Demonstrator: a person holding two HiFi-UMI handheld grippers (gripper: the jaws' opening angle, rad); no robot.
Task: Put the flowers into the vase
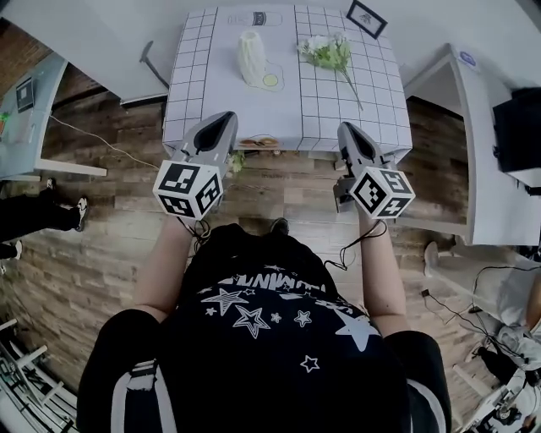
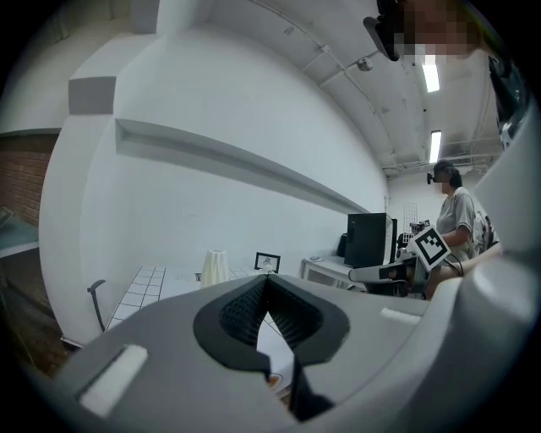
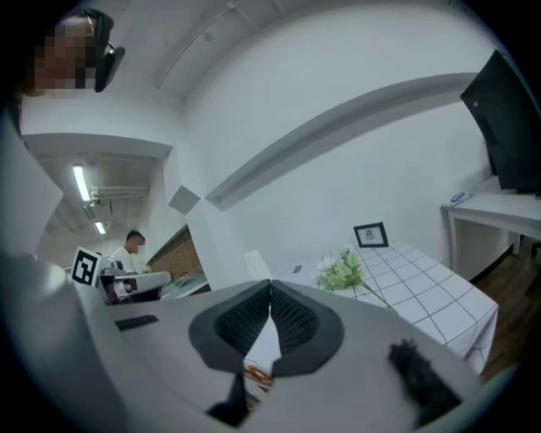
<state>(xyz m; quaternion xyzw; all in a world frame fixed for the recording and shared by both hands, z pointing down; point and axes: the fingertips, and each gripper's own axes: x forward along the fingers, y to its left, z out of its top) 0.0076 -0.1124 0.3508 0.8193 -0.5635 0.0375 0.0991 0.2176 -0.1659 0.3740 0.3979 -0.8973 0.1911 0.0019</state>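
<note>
A white ribbed vase [image 1: 250,57] stands upright on the grid-patterned table [image 1: 372,110], left of centre; it also shows in the left gripper view [image 2: 215,267] and the right gripper view [image 3: 256,264]. A bunch of white and green flowers [image 1: 328,52] lies on the table's right part, stems toward the near edge, seen too in the right gripper view [image 3: 345,271]. My left gripper [image 1: 226,118] is shut and empty at the table's near left edge. My right gripper [image 1: 345,129] is shut and empty at the near right edge. Both are well short of the vase and flowers.
A small framed picture [image 1: 366,18] stands at the table's far right corner. A printed sheet [image 1: 256,142] lies at the near edge between the grippers. White desks [image 1: 482,135] flank the table; a black computer tower [image 2: 368,239] sits on one. Another person [image 2: 456,218] stands at the right.
</note>
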